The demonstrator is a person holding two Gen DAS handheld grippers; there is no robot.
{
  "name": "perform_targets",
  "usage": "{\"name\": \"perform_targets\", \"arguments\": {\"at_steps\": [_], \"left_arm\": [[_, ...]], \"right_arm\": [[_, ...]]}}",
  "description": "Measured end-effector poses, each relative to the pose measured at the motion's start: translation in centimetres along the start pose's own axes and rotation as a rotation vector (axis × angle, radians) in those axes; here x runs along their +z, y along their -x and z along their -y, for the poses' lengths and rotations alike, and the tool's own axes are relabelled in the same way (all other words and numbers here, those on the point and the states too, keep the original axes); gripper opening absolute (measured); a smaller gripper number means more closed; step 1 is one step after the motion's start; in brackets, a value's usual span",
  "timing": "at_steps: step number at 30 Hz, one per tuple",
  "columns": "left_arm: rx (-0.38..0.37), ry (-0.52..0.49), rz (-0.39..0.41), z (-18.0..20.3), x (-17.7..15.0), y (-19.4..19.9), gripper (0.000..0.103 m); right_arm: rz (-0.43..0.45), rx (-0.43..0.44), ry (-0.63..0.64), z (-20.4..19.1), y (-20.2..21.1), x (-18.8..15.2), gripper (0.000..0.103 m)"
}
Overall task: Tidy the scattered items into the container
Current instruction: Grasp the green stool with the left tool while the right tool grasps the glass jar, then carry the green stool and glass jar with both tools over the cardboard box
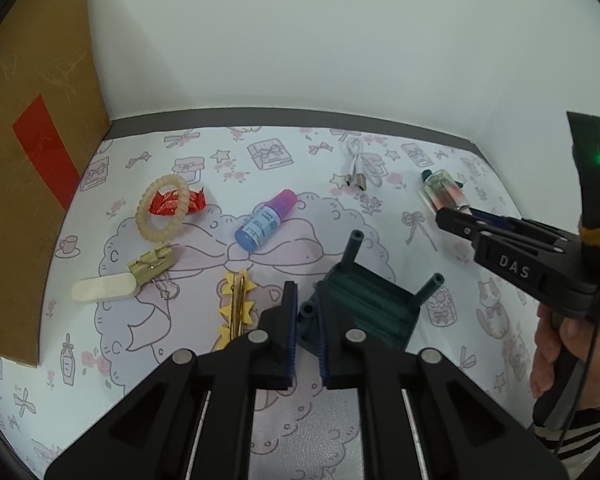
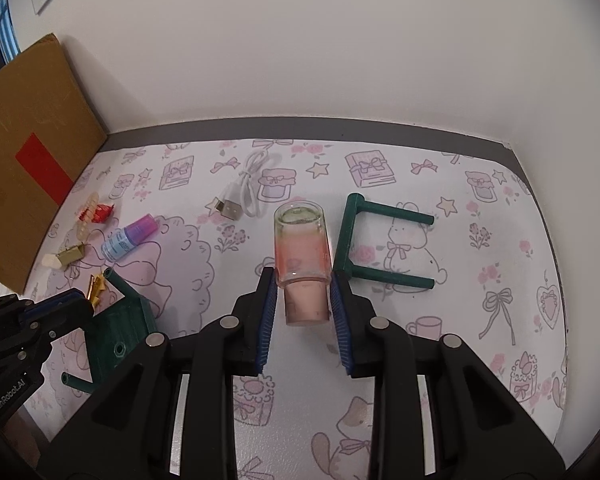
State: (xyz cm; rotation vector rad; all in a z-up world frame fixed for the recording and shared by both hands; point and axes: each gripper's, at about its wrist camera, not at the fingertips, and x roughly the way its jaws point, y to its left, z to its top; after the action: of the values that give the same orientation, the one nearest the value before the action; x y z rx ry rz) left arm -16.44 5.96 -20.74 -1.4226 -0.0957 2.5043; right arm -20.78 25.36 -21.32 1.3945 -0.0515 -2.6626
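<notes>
While the right gripper (image 2: 303, 280) is clamped on a clear bottle (image 2: 302, 246) with pink inside, the left gripper (image 1: 308, 312) closes its fingers on one leg of the dark green stool piece (image 1: 364, 308). Left of this stool piece lie a yellow star clip (image 1: 236, 308), a blue dropper bottle (image 1: 264, 220) and, further left, the cardboard box (image 1: 32, 152). Behind the stool piece lies a white cable (image 1: 358, 168).
</notes>
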Motion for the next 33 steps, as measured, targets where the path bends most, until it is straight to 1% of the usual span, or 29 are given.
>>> {"name": "perform_targets", "arguments": {"at_steps": [5,9,16,22,25,27,29,33], "left_arm": [[-0.005,-0.017,-0.002,0.1,0.1,0.5,0.009],[-0.038,-0.021,-0.012,0.0,0.2,0.4,0.009],[-0.038,-0.058,-0.018,1.0,-0.1,0.3,0.009],[0.015,-0.044,0.020,1.1,0.3,1.3,0.008],[0.029,0.007,0.000,0.0,1.0,2.2,0.008],[0.038,0.026,0.015,-0.4,1.4,3.4,0.008],[0.063,0.031,0.038,-0.7,1.8,4.9,0.008],[0.065,0.039,0.060,-1.3,2.7,7.3,0.008]], "right_arm": [[0.019,0.022,-0.009,-0.1,0.8,0.2,0.028],[0.034,0.033,-0.013,-0.1,1.2,0.4,0.028],[0.047,0.062,-0.018,-0.6,1.6,0.5,0.028],[0.087,0.042,-0.010,-1.5,2.6,0.4,0.028],[0.069,0.050,0.011,-2.6,3.1,0.8,0.028],[0.068,0.045,0.029,-3.5,3.9,1.2,0.028],[0.070,0.045,0.045,-4.4,5.1,1.7,0.028],[0.092,0.040,0.070,-6.1,7.5,3.0,0.028]]}}
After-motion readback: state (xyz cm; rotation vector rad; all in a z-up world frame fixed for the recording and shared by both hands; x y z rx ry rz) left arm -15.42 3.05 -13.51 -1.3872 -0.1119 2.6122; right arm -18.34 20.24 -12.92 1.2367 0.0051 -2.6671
